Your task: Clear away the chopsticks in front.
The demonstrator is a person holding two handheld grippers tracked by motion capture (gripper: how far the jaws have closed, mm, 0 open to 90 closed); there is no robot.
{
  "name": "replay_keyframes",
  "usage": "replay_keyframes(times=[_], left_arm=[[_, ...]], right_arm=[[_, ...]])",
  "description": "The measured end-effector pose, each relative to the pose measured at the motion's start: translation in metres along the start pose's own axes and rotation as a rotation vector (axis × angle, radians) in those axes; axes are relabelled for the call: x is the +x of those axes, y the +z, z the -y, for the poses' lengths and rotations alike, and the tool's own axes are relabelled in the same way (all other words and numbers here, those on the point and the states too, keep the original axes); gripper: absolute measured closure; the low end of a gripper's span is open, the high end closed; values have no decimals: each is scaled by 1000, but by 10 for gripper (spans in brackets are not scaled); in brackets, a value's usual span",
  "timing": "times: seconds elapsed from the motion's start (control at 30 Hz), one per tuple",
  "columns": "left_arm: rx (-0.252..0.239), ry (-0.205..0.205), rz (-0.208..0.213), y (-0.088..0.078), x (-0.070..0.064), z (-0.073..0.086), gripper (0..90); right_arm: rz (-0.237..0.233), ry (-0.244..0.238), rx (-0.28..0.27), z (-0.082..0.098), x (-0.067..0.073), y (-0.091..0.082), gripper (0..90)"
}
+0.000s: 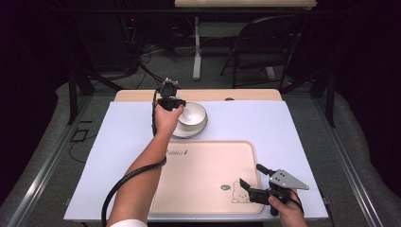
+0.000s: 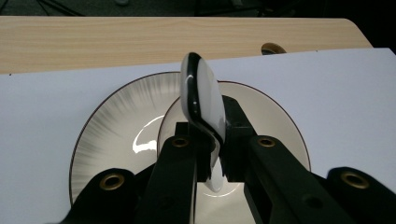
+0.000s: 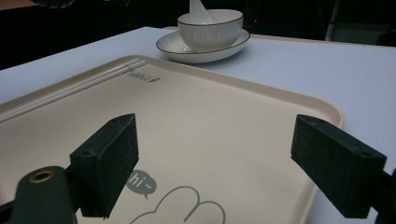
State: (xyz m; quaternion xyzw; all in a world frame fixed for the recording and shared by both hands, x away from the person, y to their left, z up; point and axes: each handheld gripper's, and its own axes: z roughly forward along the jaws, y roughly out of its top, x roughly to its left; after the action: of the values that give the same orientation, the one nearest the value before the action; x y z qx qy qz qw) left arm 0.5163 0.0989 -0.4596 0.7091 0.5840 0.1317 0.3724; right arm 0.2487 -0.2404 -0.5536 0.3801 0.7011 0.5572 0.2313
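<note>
A glossy white spoon [image 2: 204, 102] with a black edge, centre frame, sits over a cream bowl [image 1: 192, 116] with a dark rim and fine grey radiating stripes, matched by its saucer [image 2: 119, 126]. Lower down, a beige tray [image 1: 208, 179] carries a grey cartoon print on a pale lilac mat [image 1: 283, 127].

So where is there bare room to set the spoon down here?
The beige tray is bare between its cartoon print and the plate. White mat right of the bowl is free. Crowded: the bowl, where the left gripper grips the spoon.
</note>
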Motion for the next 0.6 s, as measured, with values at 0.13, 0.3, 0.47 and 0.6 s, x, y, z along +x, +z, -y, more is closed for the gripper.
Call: replay_keyframes(times=[0.13,0.3,0.47,0.6], left_arm=[[21,27,24,-14,-8,-5,854],[24,35,41,-22,-11,-8,854],[23,50,43,-31,-13,-11,854],[22,65,42,-38,-15,-13,854]], right_arm=[[0,0,0,0,0,0,143],[0,-3,2,0,1,0,143],[-1,1,3,0,0,0,142],[-1,0,2,0,1,0,142]])
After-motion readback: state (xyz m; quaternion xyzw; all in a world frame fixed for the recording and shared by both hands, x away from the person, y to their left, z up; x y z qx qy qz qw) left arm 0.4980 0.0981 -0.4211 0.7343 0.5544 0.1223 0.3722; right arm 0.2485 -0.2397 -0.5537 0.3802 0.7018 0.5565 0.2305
